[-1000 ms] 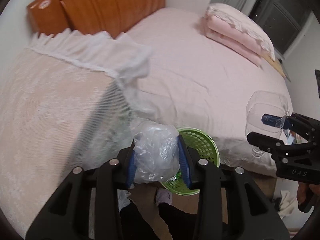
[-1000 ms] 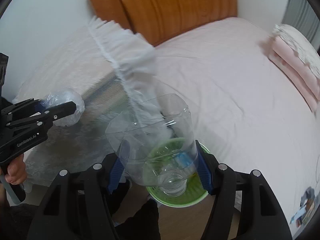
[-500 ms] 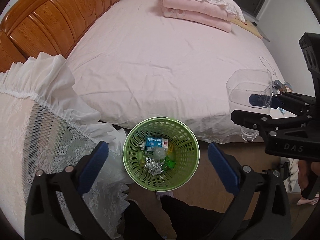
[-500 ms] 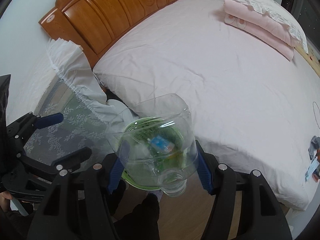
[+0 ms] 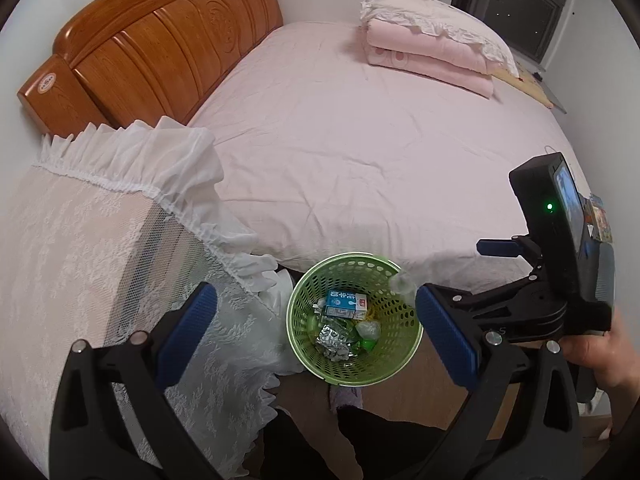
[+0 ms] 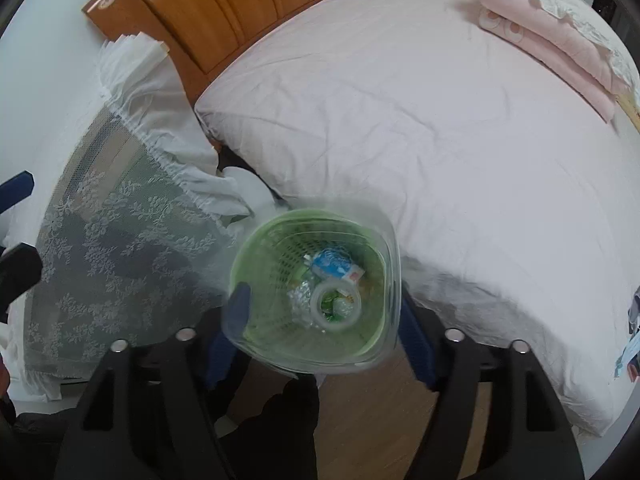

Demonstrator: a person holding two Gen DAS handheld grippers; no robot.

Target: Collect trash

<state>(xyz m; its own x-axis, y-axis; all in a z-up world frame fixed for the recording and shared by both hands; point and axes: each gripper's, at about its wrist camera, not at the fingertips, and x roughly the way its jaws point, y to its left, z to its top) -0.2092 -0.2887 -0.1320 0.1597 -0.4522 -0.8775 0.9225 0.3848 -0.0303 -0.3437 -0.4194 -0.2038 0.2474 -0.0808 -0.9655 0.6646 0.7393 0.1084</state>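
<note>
Beside the bed (image 5: 360,152), on the wooden floor at its near edge, stands a green perforated waste basket (image 5: 394,364). Inside the basket lie a blue-and-white carton (image 5: 344,304), a crumpled piece of foil (image 5: 334,344) and a clear crumpled plastic bag (image 5: 368,330).

The left claw (image 5: 316,334) hangs above the basket with its blue pads spread wide to either side of it, and nothing is between them.

The right claw (image 6: 320,320) points steeply down over the same basket. Its jaws are opening, and a clear plastic bottle (image 6: 316,288), blurred and mouth-down, sits between them directly over the basket; the basket's contents show through its wall. Whether the pads touch the bottle I cannot tell. In the left wrist view the right claw (image 5: 460,276) shows to the right of the basket, held by a hand (image 5: 604,356).

Left of the basket, a white lace cover (image 5: 100,248) with a frilled hem drapes over a piece of furniture. A wooden headboard (image 5: 160,48) stands behind the bed, and folded pink bedding (image 5: 432,56) lies at the bed's far corner from the basket.
</note>
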